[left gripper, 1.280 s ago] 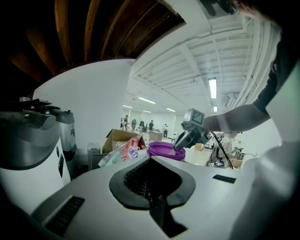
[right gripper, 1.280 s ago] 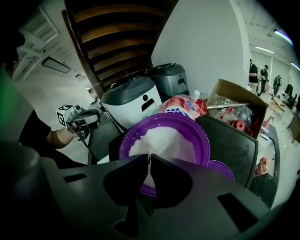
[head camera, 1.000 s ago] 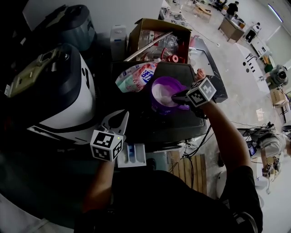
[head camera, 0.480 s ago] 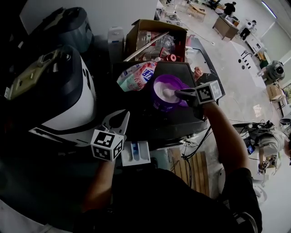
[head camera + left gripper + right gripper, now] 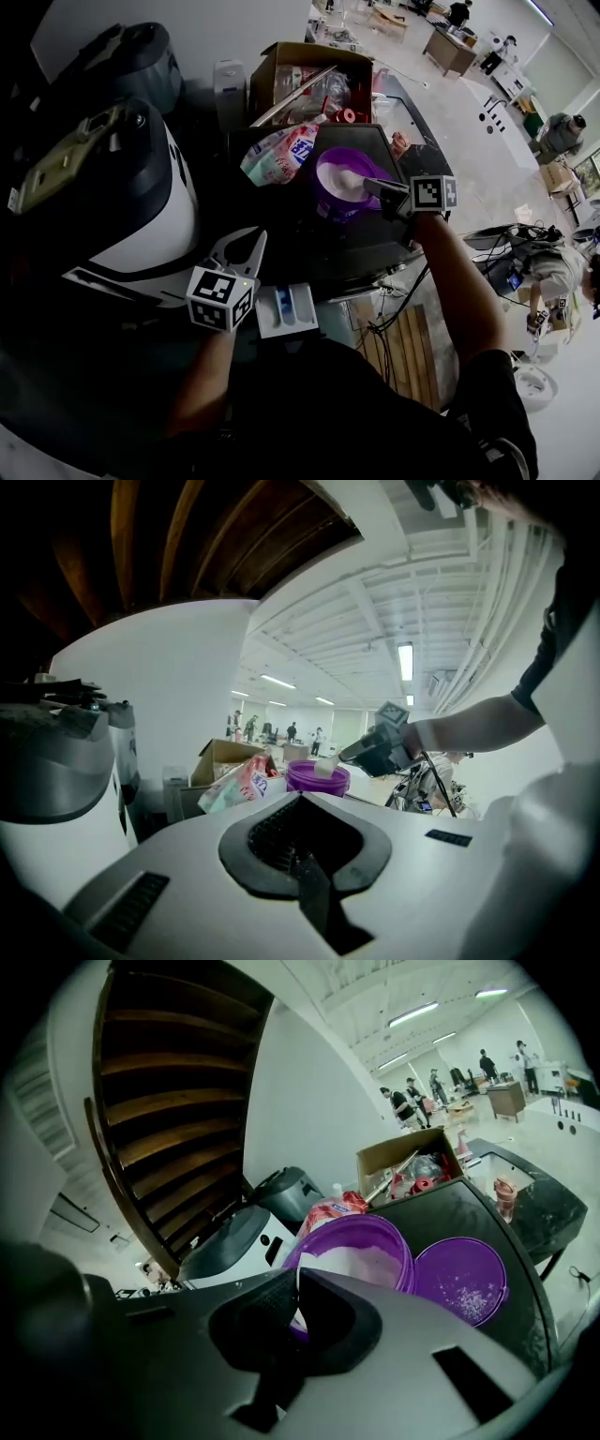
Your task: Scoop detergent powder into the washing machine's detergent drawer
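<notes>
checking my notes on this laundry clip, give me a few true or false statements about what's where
1. The right claw holds a white scoop over the purple tub. True.
2. The tub's lid is on. False: the purple lid lies beside the tub, and white powder shows inside.
3. The detergent drawer is pushed shut. False: it is pulled out, beside the left claw.
4. The left claw holds nothing. True: its jaws are together and empty.
</notes>
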Tool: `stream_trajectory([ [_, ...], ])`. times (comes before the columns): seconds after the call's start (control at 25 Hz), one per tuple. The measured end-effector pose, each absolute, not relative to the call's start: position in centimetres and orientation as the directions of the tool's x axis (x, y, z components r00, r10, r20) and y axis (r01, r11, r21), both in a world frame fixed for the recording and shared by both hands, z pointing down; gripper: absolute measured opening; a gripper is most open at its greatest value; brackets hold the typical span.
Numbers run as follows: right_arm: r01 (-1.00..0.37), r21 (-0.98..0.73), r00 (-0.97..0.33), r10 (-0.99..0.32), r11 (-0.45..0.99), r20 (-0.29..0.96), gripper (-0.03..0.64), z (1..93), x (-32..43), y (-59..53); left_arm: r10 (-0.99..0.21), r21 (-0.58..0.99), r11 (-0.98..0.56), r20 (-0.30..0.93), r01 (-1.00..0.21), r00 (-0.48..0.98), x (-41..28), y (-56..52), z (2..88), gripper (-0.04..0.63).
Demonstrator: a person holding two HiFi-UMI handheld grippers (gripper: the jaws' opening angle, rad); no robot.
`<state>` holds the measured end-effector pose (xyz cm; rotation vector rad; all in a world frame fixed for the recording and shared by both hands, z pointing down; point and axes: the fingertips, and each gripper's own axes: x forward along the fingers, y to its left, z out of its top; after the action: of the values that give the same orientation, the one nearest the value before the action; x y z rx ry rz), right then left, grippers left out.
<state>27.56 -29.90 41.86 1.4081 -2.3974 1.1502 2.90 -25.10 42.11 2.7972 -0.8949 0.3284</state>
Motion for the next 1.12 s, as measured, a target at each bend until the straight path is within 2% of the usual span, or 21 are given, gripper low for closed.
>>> stream_trajectory([
  [0.28,-0.775,-0.573,-0.554,-0.722,0.265,0.415,0.020,41.7,27.7,-29.8,-0.561,0.097,-0.794,0.267,-0.601,0.784,3.3,-24.0,42.0,0.008],
  [1.12,-0.697,-0.609,-0.637,-0.716,0.378,0.284,0.018,39.1,27.4,-26.1,-0.610,0.072,-0.756,0.284,-0.651,0.740,6.3,-19.2,41.4,0.008],
])
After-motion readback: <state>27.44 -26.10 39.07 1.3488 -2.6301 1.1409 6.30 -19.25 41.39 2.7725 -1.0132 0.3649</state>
